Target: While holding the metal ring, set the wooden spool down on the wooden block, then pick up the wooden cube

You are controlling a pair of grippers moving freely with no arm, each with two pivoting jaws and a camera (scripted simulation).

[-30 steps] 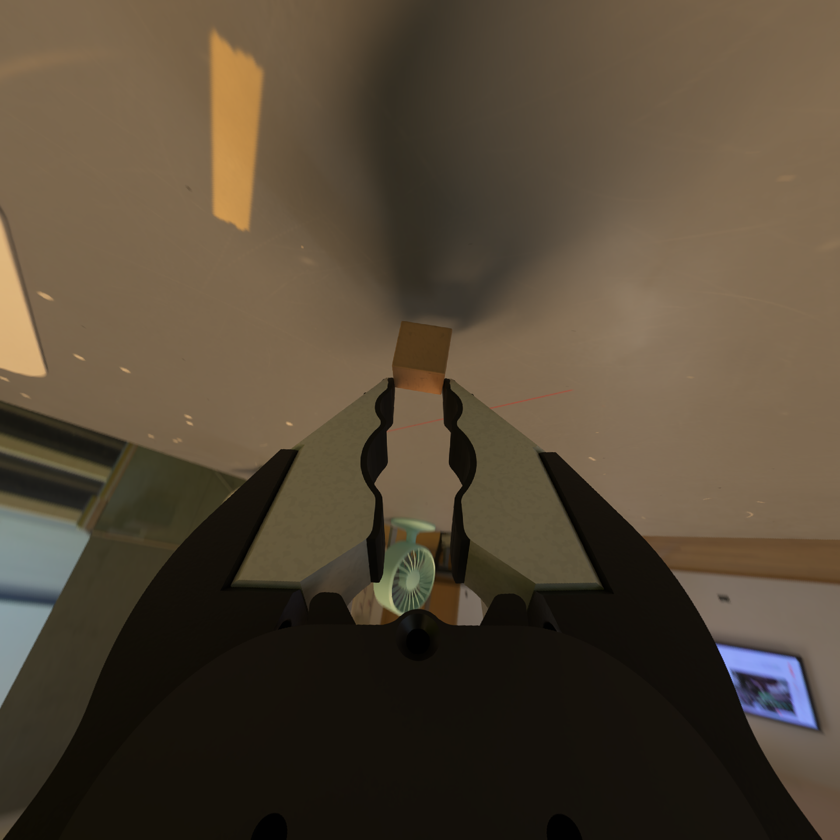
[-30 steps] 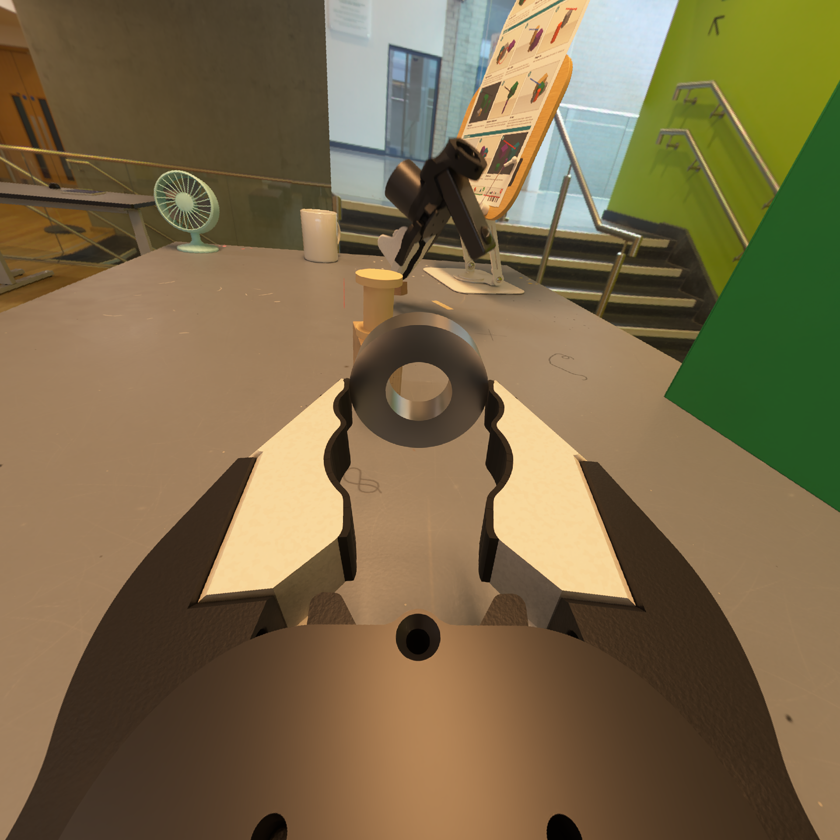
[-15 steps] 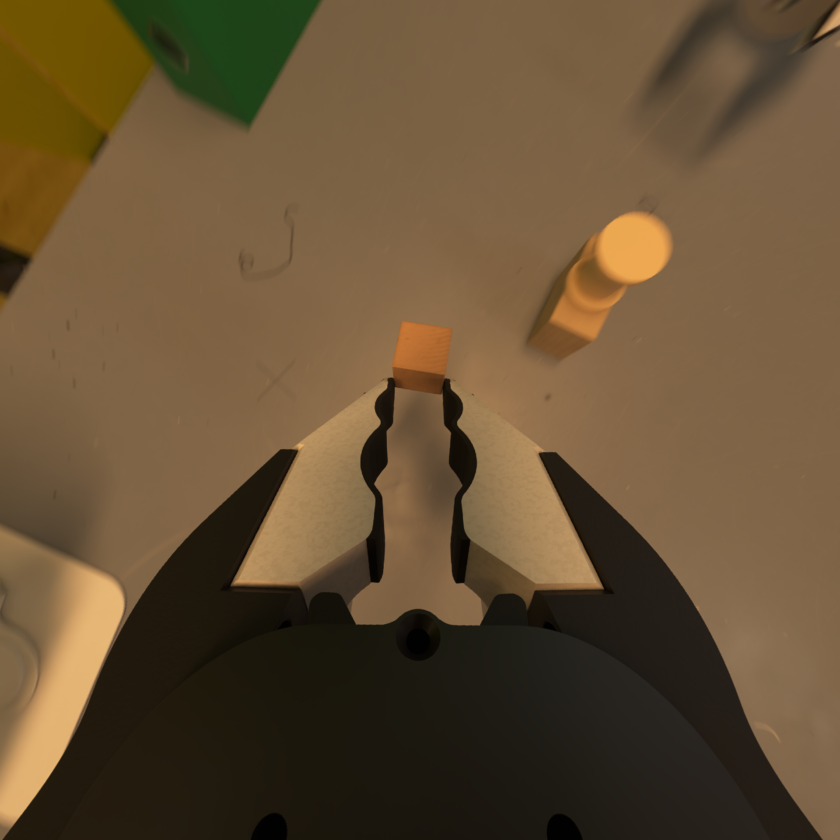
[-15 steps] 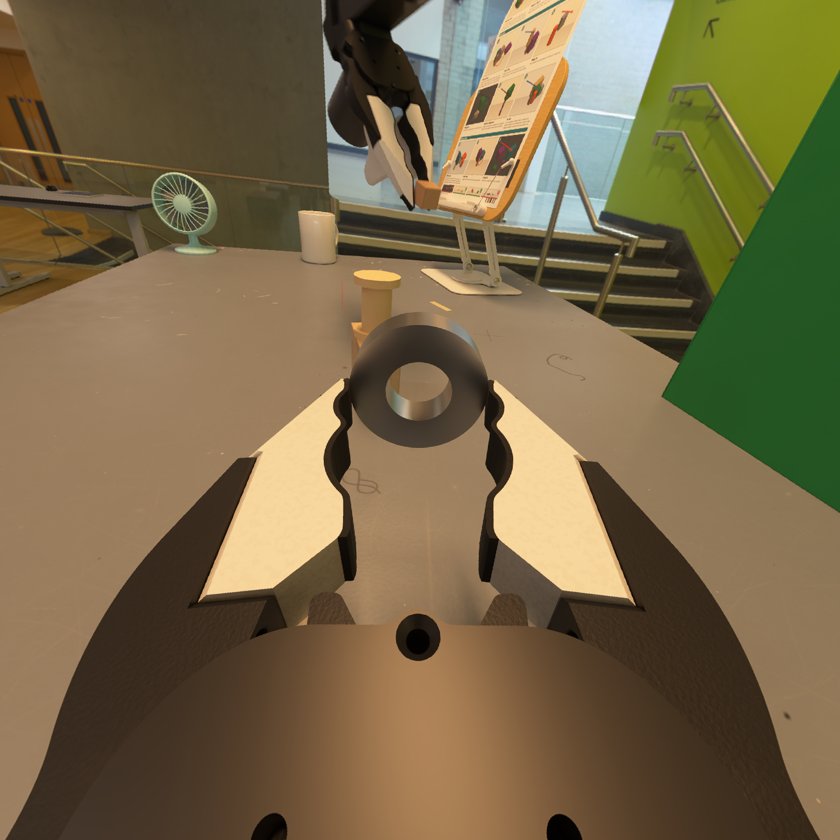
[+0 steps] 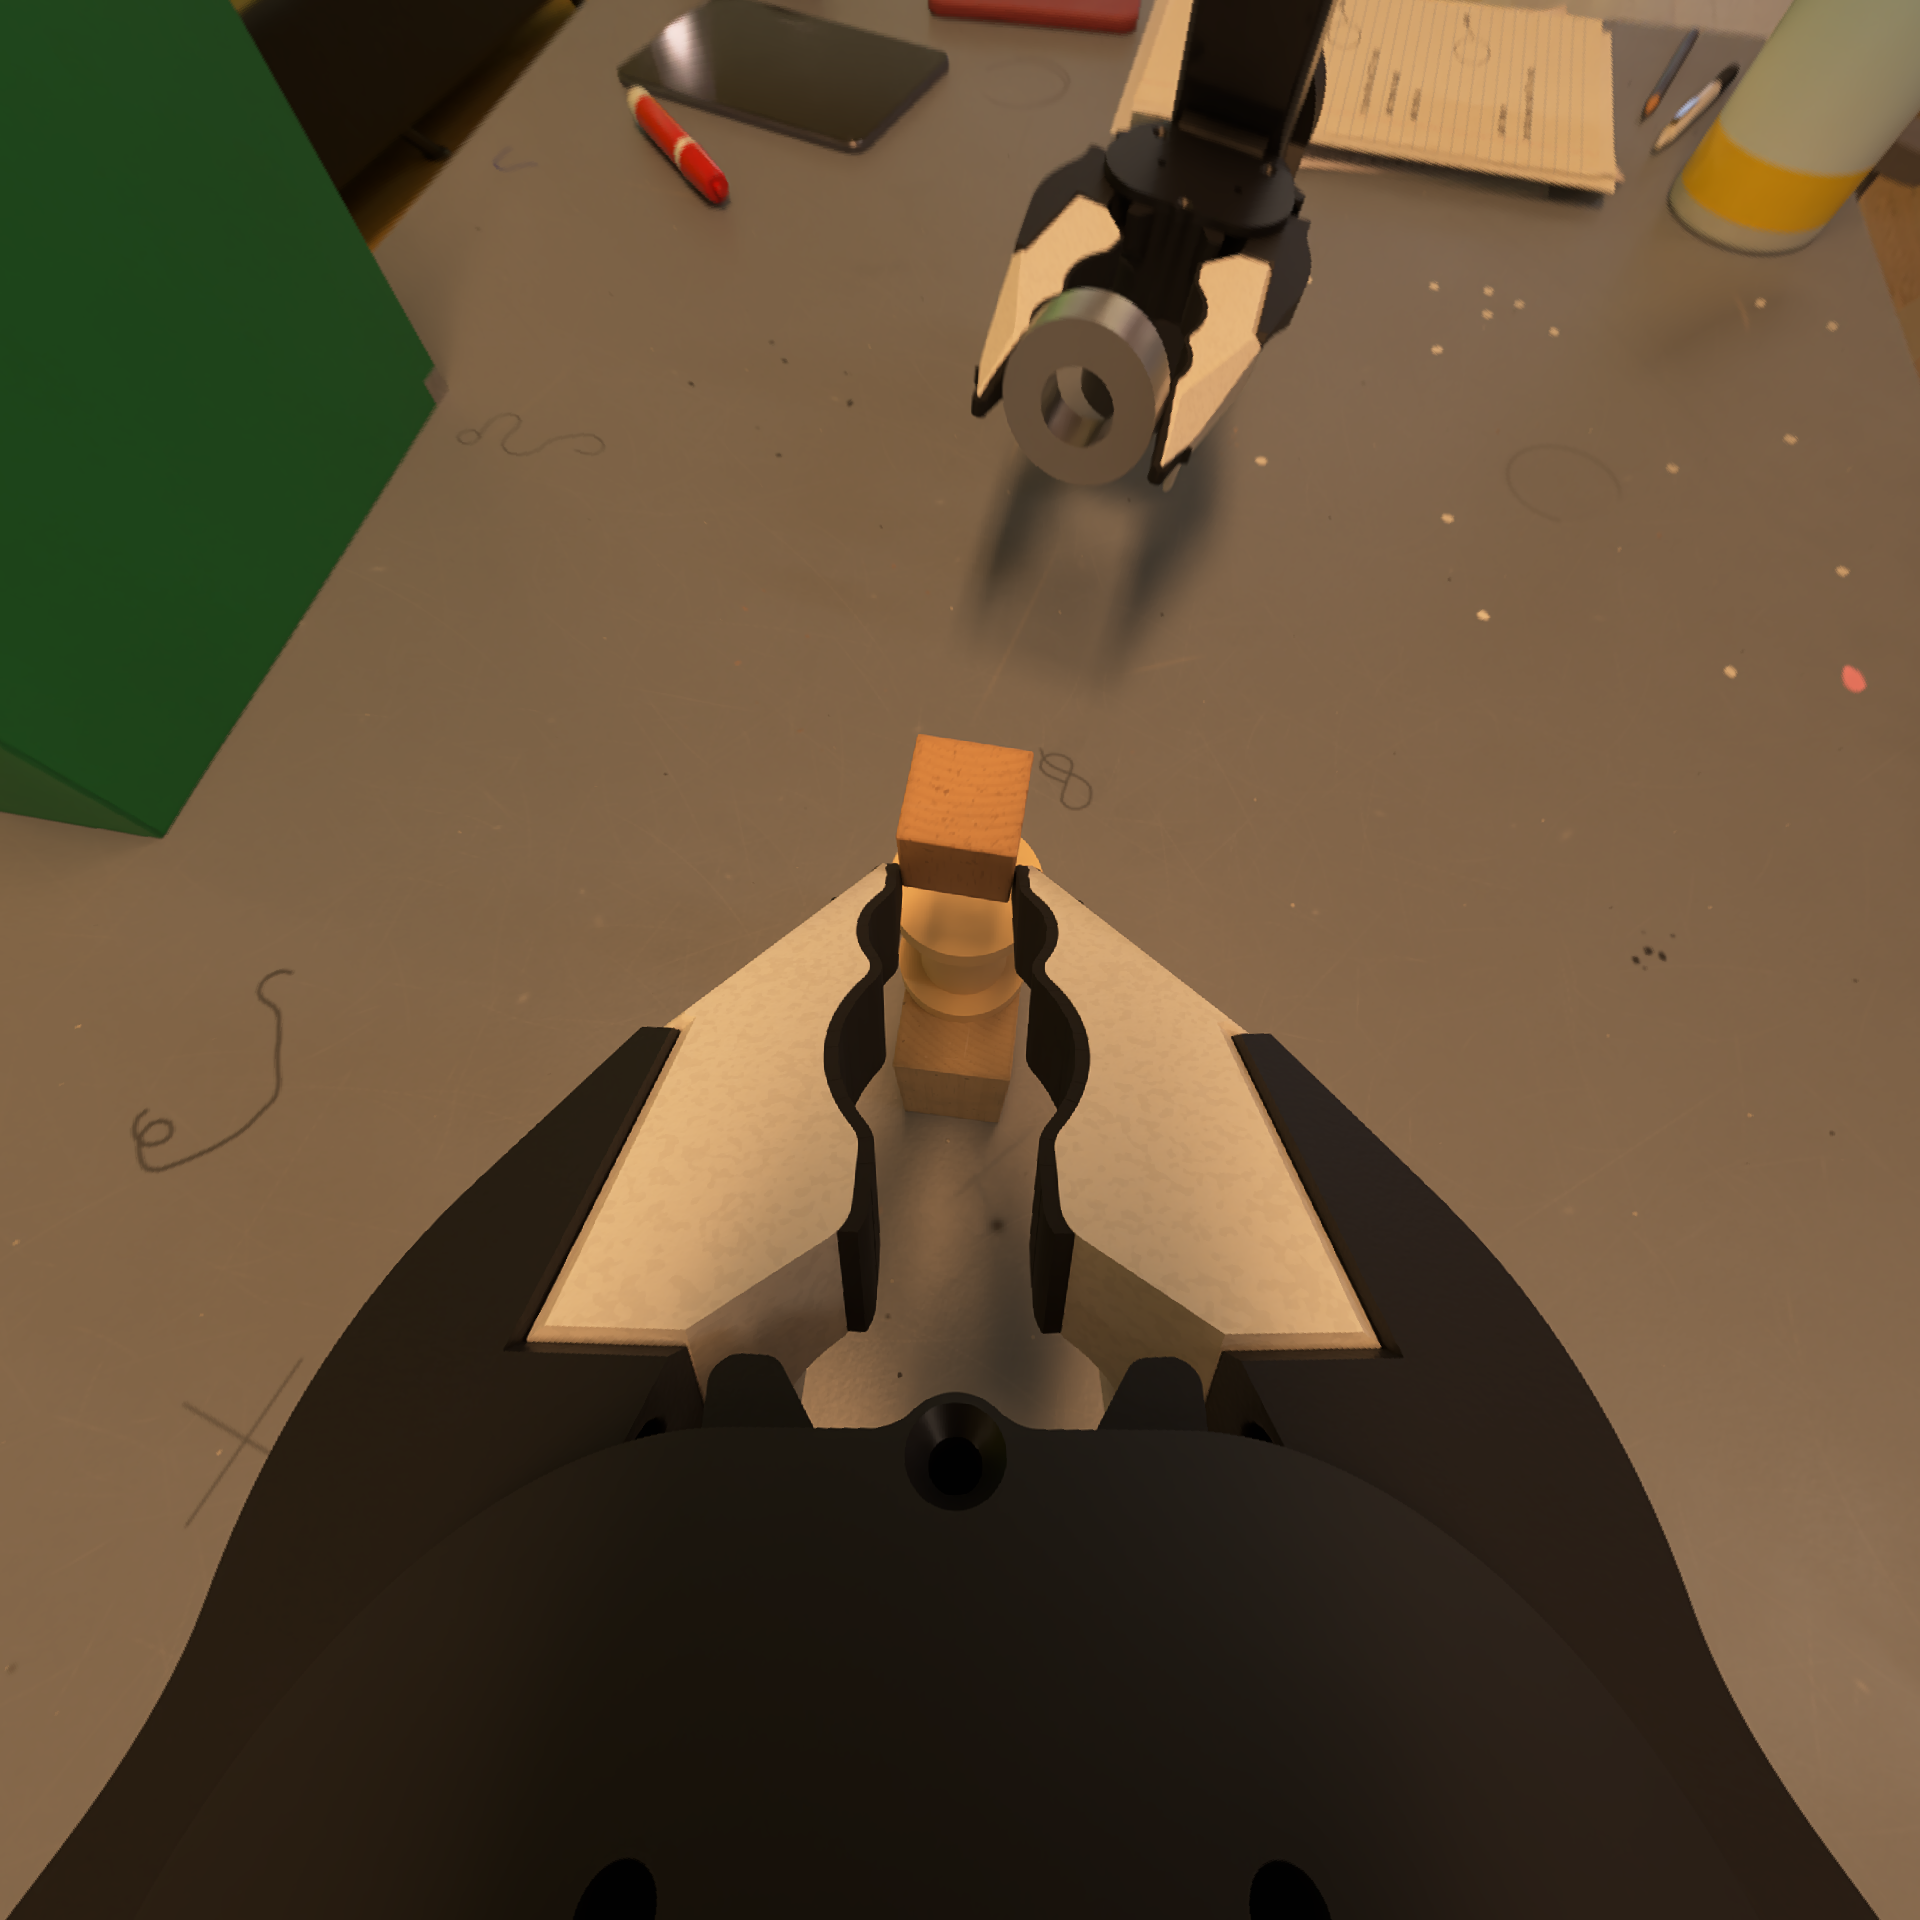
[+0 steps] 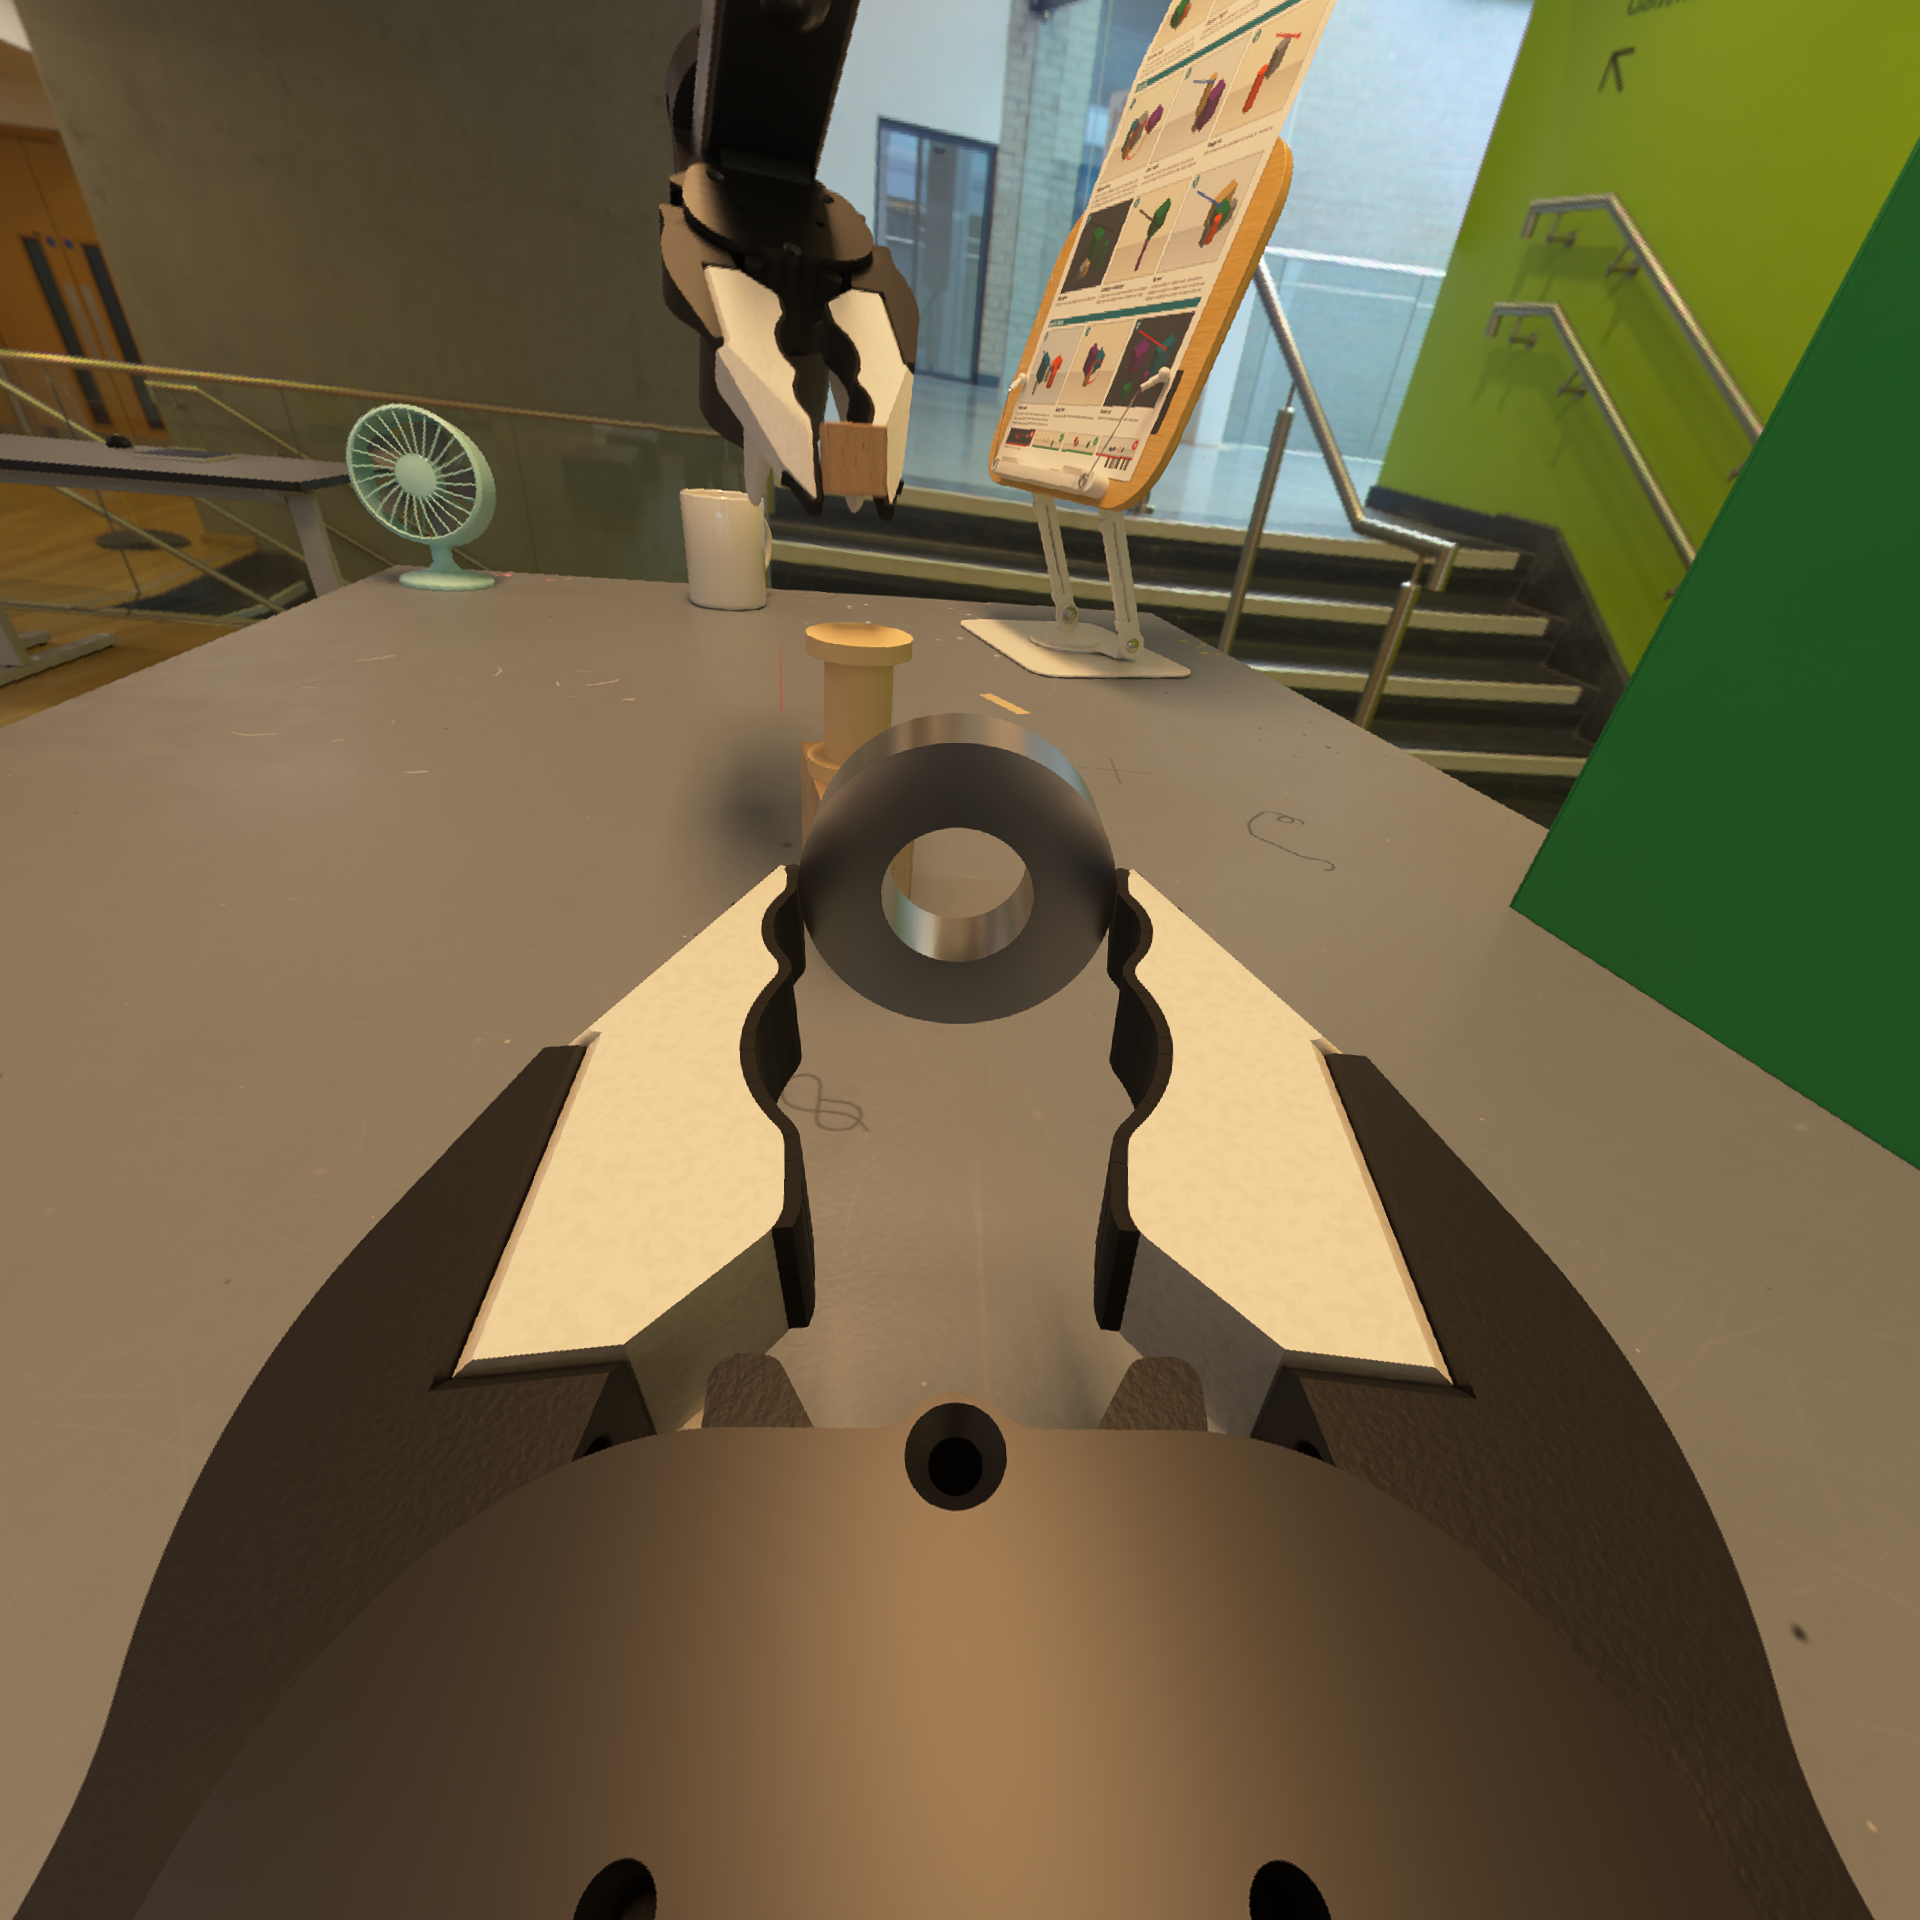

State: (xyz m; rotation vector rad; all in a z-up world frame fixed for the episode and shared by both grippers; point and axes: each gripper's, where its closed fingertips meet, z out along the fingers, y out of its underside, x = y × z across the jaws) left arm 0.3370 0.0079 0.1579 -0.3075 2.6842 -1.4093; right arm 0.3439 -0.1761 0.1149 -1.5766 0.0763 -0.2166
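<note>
Left gripper (image 5: 956, 883) is clamping the wooden cube (image 5: 963, 816) between its fingertips and hanging well above the table (image 5: 623, 675), pointing down. Directly under it the wooden spool (image 5: 954, 951) is standing upright on the wooden block (image 5: 952, 1070); cube and spool are apart, with clear air between them in the right wrist view. There the same gripper (image 6: 847, 494) is showing at far centre with the cube (image 6: 854, 457) pinched at the tips, above the spool (image 6: 858, 686).

Right gripper (image 6: 956, 914) is gripping the metal ring (image 6: 956, 873) by its outer wall, bore facing the camera, hovering above the table surface (image 6: 364, 883). Block is mostly hidden behind the ring in this view. From the left wrist view that gripper (image 5: 1091, 416) and the ring (image 5: 1081, 400) are sitting far of the stack, casting a shadow on the table.

Clutter: green box (image 5: 177, 416) at left, red marker (image 5: 681, 145), dark tablet (image 5: 784, 68), paper sheets (image 5: 1475, 94), white mug (image 6: 724, 548), mint fan (image 6: 421, 488), and picture board on a stand (image 6: 1143, 260) at far side.
</note>
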